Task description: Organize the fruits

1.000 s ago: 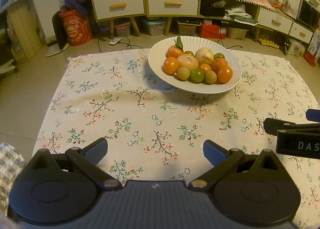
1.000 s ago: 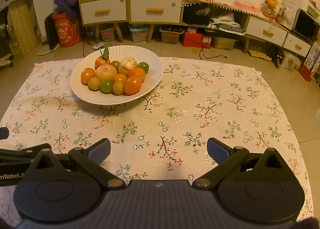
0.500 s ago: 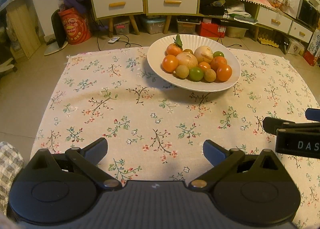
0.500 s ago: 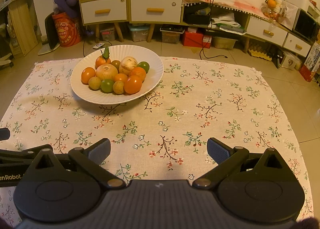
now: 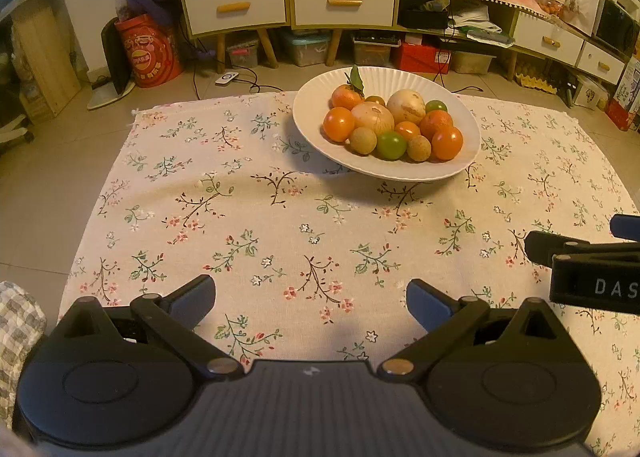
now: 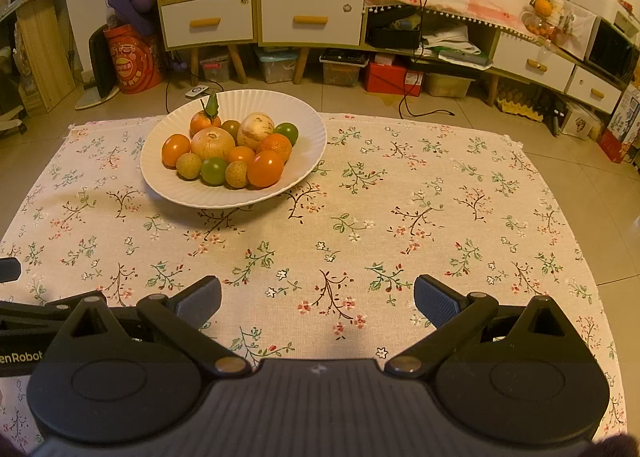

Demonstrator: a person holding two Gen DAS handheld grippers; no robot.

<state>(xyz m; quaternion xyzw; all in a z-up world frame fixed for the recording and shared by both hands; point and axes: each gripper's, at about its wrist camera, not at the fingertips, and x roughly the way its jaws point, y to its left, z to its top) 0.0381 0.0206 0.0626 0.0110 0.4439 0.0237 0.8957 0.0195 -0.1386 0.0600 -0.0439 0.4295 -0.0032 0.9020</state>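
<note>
A white ribbed plate (image 5: pixel 316 105) (image 6: pixel 312 129) stands at the far side of a flowered cloth (image 5: pixel 280 225) (image 6: pixel 400 217). It holds several fruits: orange ones (image 5: pixel 338 124), green ones (image 5: pixel 391 145), small tan ones (image 5: pixel 363 140), two large pale ones (image 5: pixel 405 106) and a mandarin with a leaf (image 5: pixel 346 96). My left gripper (image 5: pixel 310 299) is open and empty, well short of the plate. My right gripper (image 6: pixel 318 299) is open and empty, with the plate far ahead to its left. Each gripper shows at the edge of the other's view.
The cloth lies on a tiled floor. Behind it stand low cabinets with drawers (image 5: pixel 344 1), storage boxes (image 6: pixel 394 77), a red drum (image 5: pixel 150 51) and trailing cables (image 6: pixel 424 109). A small remote (image 5: pixel 227 78) lies on the floor past the cloth.
The left wrist view has shifted slightly, so the plate sits a little higher in it. Both grippers stay open. The fruits have not moved.
</note>
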